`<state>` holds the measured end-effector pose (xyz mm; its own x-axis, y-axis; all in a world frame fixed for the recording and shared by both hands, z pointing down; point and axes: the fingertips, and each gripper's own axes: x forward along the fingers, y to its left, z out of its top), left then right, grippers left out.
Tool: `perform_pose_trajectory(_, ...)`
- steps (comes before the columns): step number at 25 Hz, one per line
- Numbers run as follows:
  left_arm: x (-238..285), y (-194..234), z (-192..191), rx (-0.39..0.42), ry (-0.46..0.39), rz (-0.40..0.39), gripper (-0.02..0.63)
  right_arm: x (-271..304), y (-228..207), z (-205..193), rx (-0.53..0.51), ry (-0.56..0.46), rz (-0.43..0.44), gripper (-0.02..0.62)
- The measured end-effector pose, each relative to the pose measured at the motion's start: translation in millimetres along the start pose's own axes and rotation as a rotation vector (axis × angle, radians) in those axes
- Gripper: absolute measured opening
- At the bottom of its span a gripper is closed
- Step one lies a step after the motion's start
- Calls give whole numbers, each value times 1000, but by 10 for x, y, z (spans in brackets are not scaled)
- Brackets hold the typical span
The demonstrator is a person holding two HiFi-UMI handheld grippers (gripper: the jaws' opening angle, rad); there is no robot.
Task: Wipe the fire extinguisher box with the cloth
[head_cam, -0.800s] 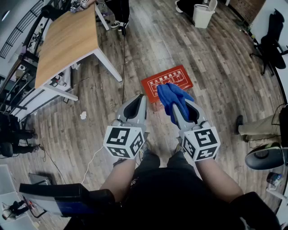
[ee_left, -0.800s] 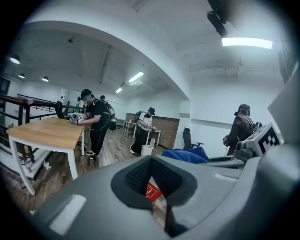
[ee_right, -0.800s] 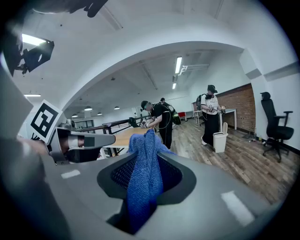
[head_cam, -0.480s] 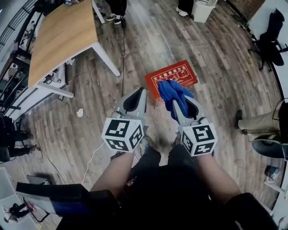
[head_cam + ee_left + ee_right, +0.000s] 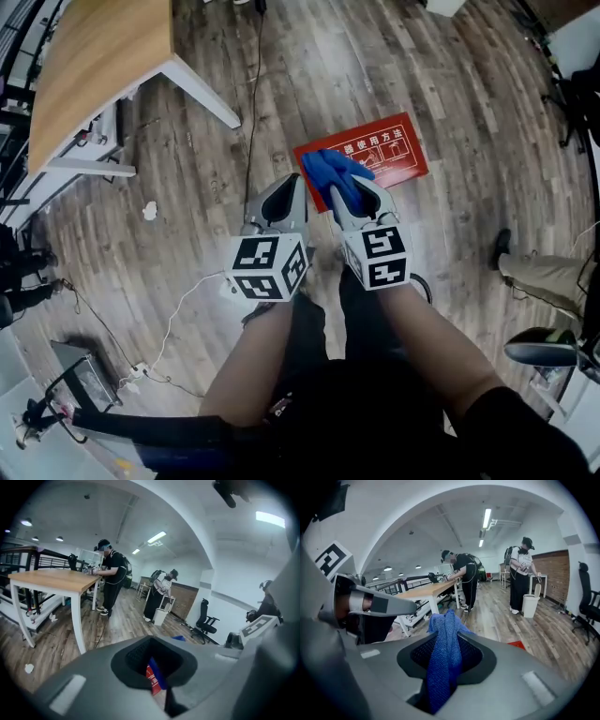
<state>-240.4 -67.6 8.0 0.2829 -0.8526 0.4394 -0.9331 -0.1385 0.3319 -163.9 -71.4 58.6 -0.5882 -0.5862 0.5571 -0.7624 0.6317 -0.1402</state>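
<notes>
Moved since the earlier frames: both hand-held grippers sit closer together, the red box has shifted toward the upper centre-right, and the wooden tabletop (image 5: 84,66) has slid toward the upper left corner.

Item 1, fire extinguisher box (image 5: 389,155): red, flat face with white print, lying face-up on the wood floor (image 5: 469,84), just right of centre in the upper half of the head view. Judged rigid and heavy enough to stay put under a wipe; the smooth face is likely slick. No hold needed; if it slides, steady it at an edge.

Item 2, cloth (image 5: 328,171): blue, knitted-looking, bunched. Overlaps the box's near left corner in the head view; whether it touches the surface cannot be told. Judged soft, light and limp; it will fold and drag. Best held by a gathered bunch, as now, leaving a loose end to spread on the panel.

Item 3, right hand-held gripper (image 5: 339,192): jaws clamped on the cloth, which runs through the opening between them and stands out beyond the tips in the right gripper view.

Item 4, left hand-held gripper (image 5: 289,186): jaws together, nothing held; box and cloth show only through the opening, beyond it. Sits just left of the right one, short of the box.

Status: wiping judged about to start
</notes>
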Motion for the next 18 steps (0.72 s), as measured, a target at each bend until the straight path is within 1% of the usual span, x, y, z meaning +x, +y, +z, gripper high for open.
perform_pose_trajectory(2, 241, 176, -135, -31, 6, 54, 2, 373, -71, -183, -22, 47, 39, 126)
perform_pose_trajectory(4, 471, 378, -239, -45, 4, 102, 2, 747, -137, -340, -46, 83, 69, 126)
perform_pose_trajectory(8, 828, 754, -486, -82, 16, 166, 2, 1340, -209, -614, -65, 128, 106, 126)
perform_pose_trajectory(12, 953, 889, -699, -98, 36, 200, 2, 1588, -218, -826, -83, 161, 128, 126)
perform_pose_trajectory(16, 1045, 917, -814, -105, 50, 209, 3, 1722, -254, -947, -100, 188, 138, 126)
perform_pose_trajectory(18, 1082, 924, -878, -106, 58, 211, 2, 1755, -263, -1017, -127, 202, 138, 126)
